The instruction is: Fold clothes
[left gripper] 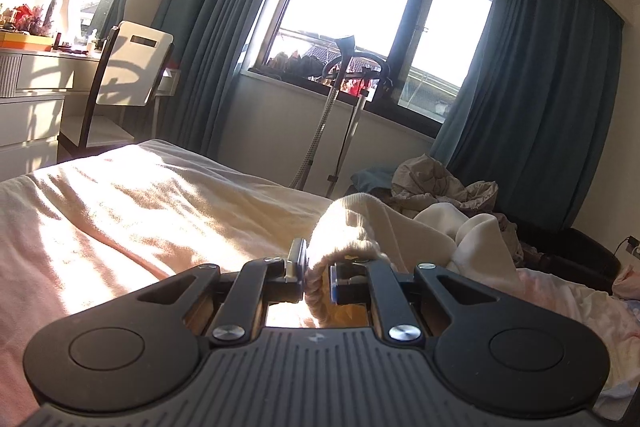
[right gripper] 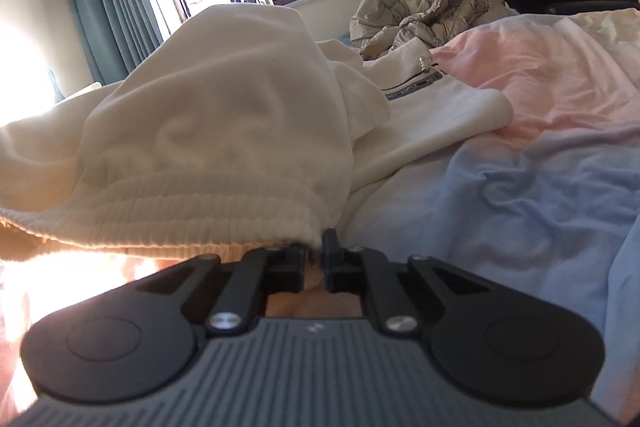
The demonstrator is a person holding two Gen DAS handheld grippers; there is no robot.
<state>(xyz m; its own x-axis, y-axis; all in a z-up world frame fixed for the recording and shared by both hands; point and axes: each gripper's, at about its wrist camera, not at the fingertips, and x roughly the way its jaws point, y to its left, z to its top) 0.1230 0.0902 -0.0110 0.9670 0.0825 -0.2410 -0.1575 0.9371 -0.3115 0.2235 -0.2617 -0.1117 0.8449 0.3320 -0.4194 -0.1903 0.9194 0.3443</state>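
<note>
Both of your grippers pinch the cream sweater (right gripper: 224, 99) by its ribbed hem. Your left gripper (left gripper: 316, 267) has its tips partly buried in the cloth, so you see little of them. Your right gripper (right gripper: 316, 251) grips the hem corner; the sweater rises in front and hides much of the bed (right gripper: 520, 167).

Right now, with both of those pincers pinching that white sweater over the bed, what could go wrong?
1. The right gripper pinches only the very edge of the cream sweater's ribbed hem, so a tug might pull it free.
2. The left gripper holds a bunched, twisted wad, so the fold could come out crooked.
3. The sweater's zipper part lies on the rumpled bedsheet near a grey jacket; dragging might wrinkle it further.
</note>
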